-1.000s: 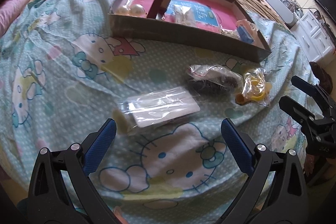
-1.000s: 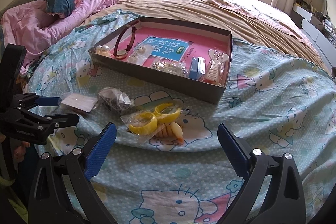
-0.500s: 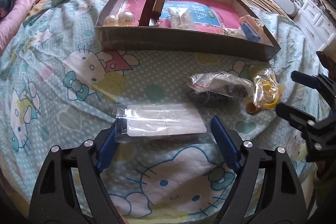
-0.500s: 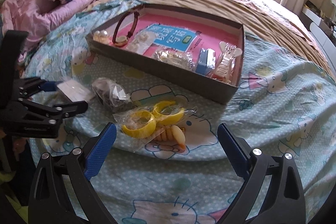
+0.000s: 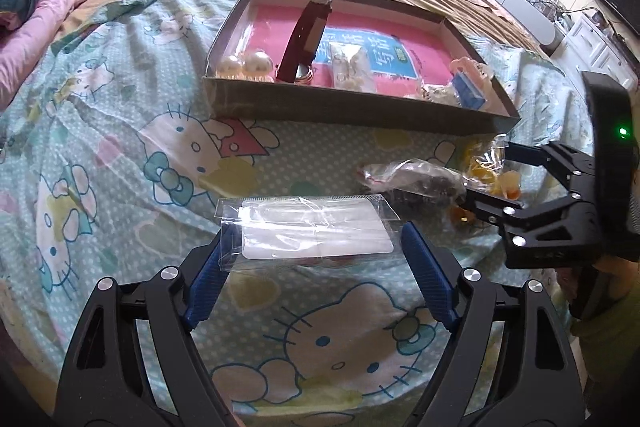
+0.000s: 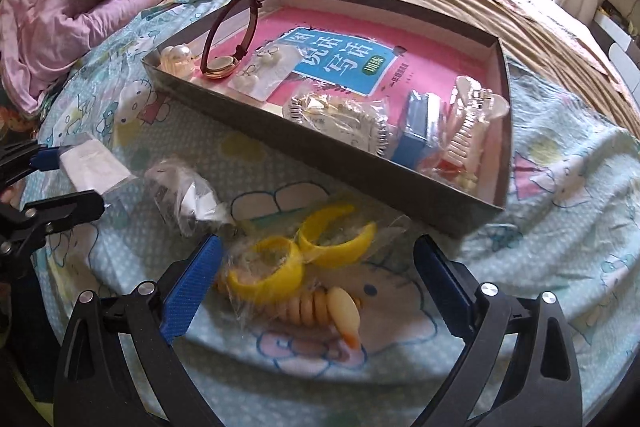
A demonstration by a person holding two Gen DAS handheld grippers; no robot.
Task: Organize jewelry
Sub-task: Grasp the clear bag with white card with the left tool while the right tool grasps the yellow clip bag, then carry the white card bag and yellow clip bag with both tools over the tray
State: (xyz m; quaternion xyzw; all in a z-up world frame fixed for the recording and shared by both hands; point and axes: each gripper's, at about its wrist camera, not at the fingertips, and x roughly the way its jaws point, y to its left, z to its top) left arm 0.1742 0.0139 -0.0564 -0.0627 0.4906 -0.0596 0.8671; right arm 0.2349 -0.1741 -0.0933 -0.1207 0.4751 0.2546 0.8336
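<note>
We hold two grippers over a bed with a cat-print sheet [image 5: 120, 155]. Our left gripper [image 5: 312, 247] has a flat clear packet [image 5: 316, 227] with a white card inside it between its two blue pads. The pads touch the packet's left and right edges, so the gripper is closed on the packet, though its fingers stand fairly wide because the packet is wide. The packet sits near us on the sheet, well on the near side of the box.

Our right gripper [image 6: 316, 267] has its fingers wide apart. Between them lies a clear bag with yellow rings [image 6: 296, 251] and a peach shell-like piece. The left pad is right beside the bag, but the right pad is not touching it. So this gripper has hold of nothing.

Just left of the yellow bag lies another crinkly bag [image 6: 188, 195] with something dark in it. We cannot tell what is inside.

Farther away is a wide, low box [image 6: 360, 163] with a pink bottom. In it we see two big pearls [image 5: 244, 63] at the left, a watch [image 6: 224, 39] with a dark red strap, a card of small pearl pieces [image 6: 260, 75], a shiny bag [image 6: 340, 119], a little blue box [image 6: 416, 131] and a clear hair claw [image 6: 472, 115] at the right.

A pink blanket [image 6: 80, 15] is bunched up at the far left.
</note>
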